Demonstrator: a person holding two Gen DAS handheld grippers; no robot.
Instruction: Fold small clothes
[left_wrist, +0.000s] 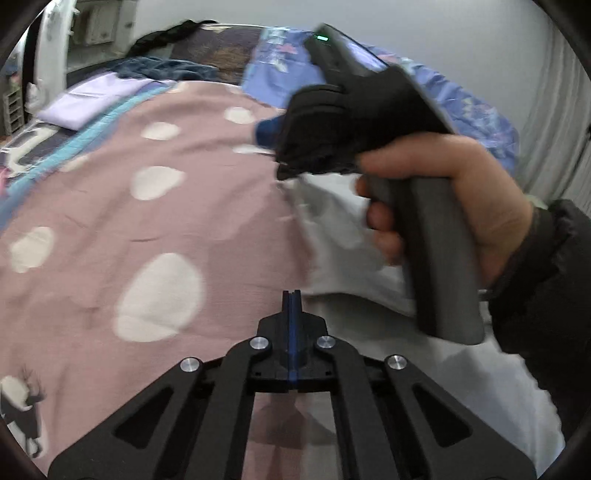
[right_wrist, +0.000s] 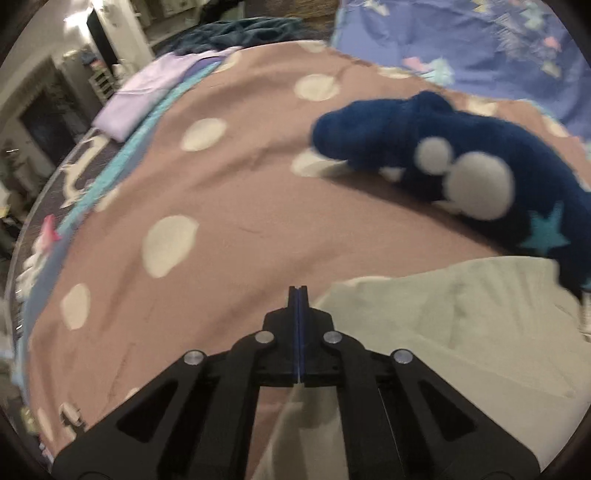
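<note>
The white garment (right_wrist: 443, 332) lies on the pink spotted bedspread (left_wrist: 147, 221), and it serves as the landmark here: the left tool (left_wrist: 291, 295) sits just off its near left edge, with the bedspread showing beyond its tips, and the right tool (right_wrist: 298, 291) hovers at that same left border, a flap of the pale cloth running under its frame. A dark blue garment (right_wrist: 461, 158) with white dots and a teal star lies beyond the white one, its near end touching or overlapping the far right corner. The main risk, as I judge it, is that both tools are pressed fully together with nothing visible between the tips, so any fold attempted now would drag air, not fabric; the jaws would have to part and catch an edge first. A second risk is that a grab at the far corner picks up the blue piece along with the white one, since they lie so close. The right view is blurred, which suggests a hurried sweep that could rumple the cloth. In the left view the hand (left_wrist: 461, 199) gripping the right tool's handle hangs over the white garment. Whether either tip actually touches the fabric I cannot tell.
</note>
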